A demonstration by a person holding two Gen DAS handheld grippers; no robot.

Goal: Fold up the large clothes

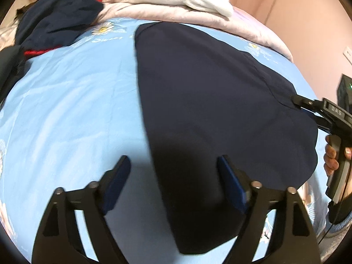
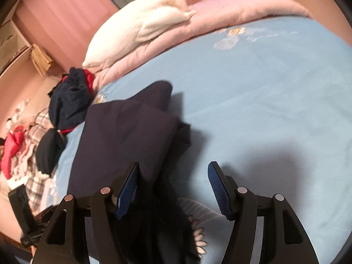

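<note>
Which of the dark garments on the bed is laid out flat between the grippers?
The large plain navy garment on the blue sheet. The navy garment with red trim lies crumpled by the pink quilt.

We see a dark blue garment [image 1: 209, 101] of smooth, matt cloth on a soft blue cotton bed sheet [image 1: 72, 114]. The white blanket [image 2: 140, 28] looks fluffy. Our gripper pads [image 2: 128, 189] are ribbed blue rubber on matt black plastic.

A home bedroom: blue daisy-print bedsheet [image 2: 264, 92], pink quilt [image 2: 231, 15], white blanket [image 2: 140, 26], pink curtain [image 2: 61, 15].
</note>
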